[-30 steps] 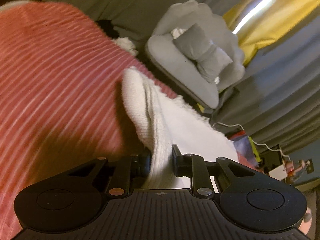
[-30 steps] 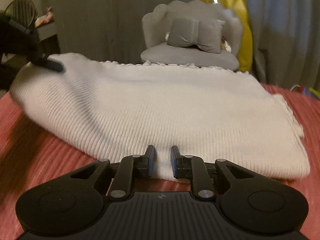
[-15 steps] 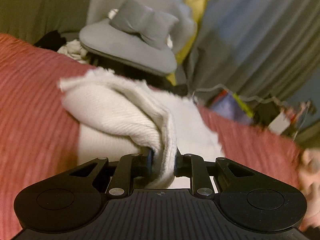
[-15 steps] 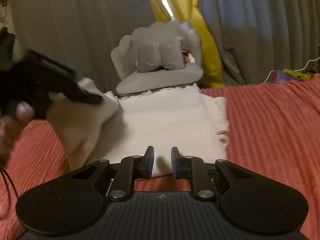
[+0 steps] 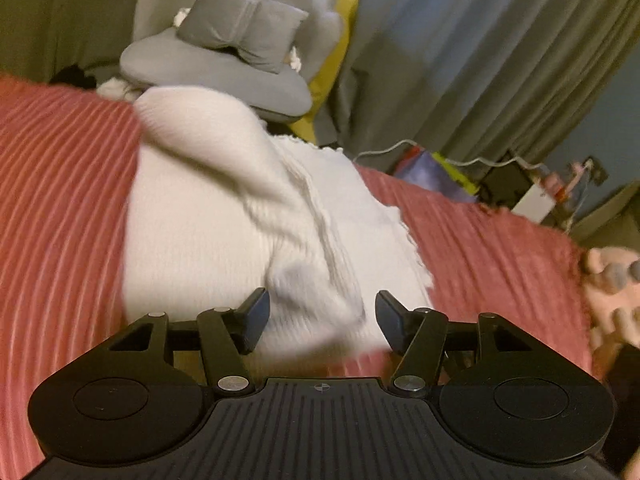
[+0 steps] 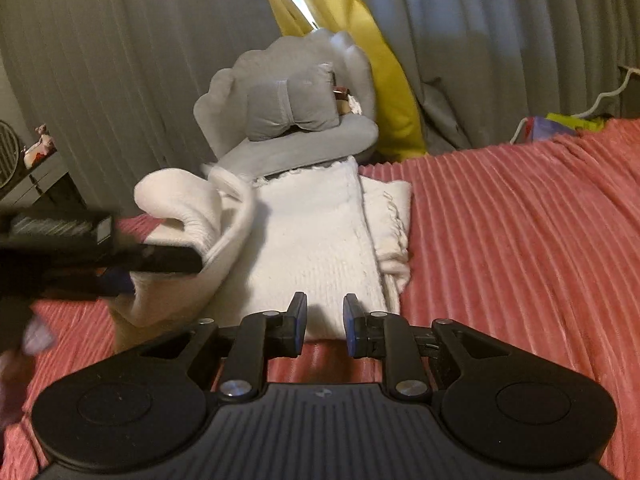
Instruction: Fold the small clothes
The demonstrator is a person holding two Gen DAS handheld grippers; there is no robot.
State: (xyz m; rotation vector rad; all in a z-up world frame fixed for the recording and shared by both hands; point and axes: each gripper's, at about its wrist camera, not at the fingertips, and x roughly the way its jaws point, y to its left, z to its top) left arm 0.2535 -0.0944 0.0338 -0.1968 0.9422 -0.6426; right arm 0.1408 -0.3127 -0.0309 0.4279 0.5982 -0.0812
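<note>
A white ribbed knit garment [image 5: 224, 216] lies on the pink striped bedcover [image 5: 60, 200], its left side folded over the middle. My left gripper [image 5: 318, 320] is open, its fingers spread on either side of the fold's near end. In the right wrist view the garment [image 6: 316, 240] lies ahead, with the left gripper [image 6: 168, 266] at its raised left flap. My right gripper [image 6: 325, 330] sits just before the garment's near edge, jaws slightly apart with nothing between them.
A grey shell-shaped cushion seat [image 6: 288, 120] with a bow pillow stands beyond the bed. Grey and yellow curtains [image 6: 360, 40] hang behind. A cable and clutter [image 5: 460, 168] lie off the bed's right side. A hand [image 5: 612, 280] shows at the right edge.
My left gripper has carried the garment's left edge over the middle and then opened, letting go of it. My right gripper has pulled back from the garment.
</note>
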